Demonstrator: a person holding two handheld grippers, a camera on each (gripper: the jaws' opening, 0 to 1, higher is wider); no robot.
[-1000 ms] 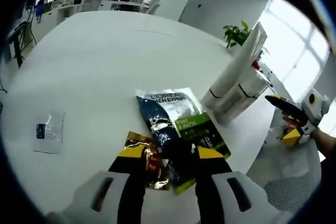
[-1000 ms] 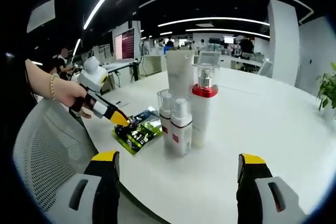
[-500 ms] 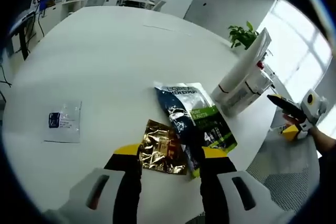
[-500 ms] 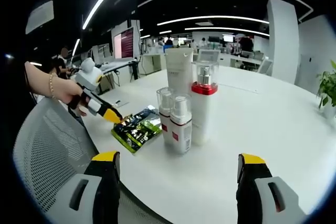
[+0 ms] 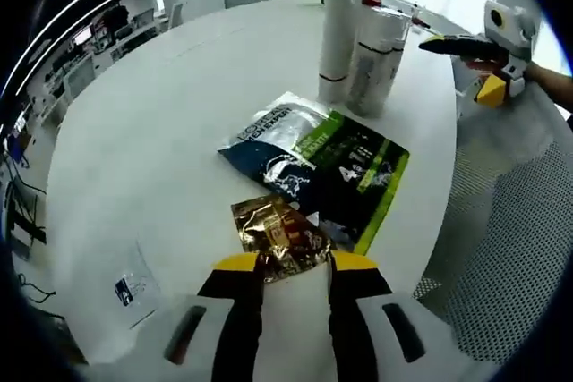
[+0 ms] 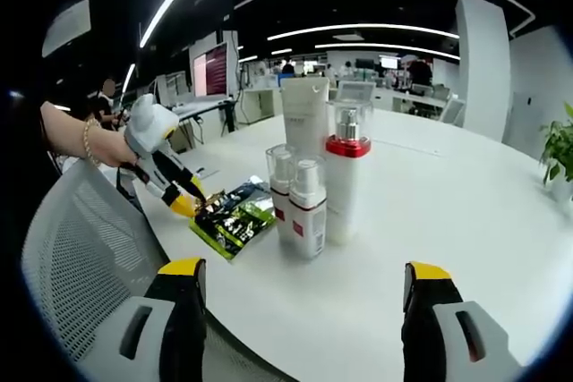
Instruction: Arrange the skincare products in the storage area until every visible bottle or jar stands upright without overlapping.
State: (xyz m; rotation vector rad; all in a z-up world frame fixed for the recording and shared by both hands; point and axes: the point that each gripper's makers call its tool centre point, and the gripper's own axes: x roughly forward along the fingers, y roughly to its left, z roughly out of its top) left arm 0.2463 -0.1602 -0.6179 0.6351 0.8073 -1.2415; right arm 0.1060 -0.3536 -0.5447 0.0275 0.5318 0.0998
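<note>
A gold sachet (image 5: 279,234) lies flat on the white table (image 5: 152,140), its near edge between the tips of my left gripper (image 5: 295,264), which is open. Partly under the gold one lies a dark and green sachet (image 5: 327,163). Beyond them a white tube (image 5: 340,24) and bottles (image 5: 376,51) stand upright. In the right gripper view the tube (image 6: 306,118), a red-collared pump bottle (image 6: 345,176) and two small red-labelled bottles (image 6: 307,210) stand close together. My right gripper (image 6: 304,270) is wide open and holds nothing. The left gripper (image 6: 182,196) tips down onto the green sachet (image 6: 235,216).
A small clear sachet (image 5: 134,288) lies apart near the table's edge. A grey mesh chair (image 6: 81,266) stands against the rim, below a hand (image 6: 98,145) with a bracelet. The right gripper (image 5: 466,60) hovers off the table by the bottles.
The left gripper has tilted down over the sachets, and its jaws have narrowed around the gold sachet's edge. The right gripper has stayed still and open.
</note>
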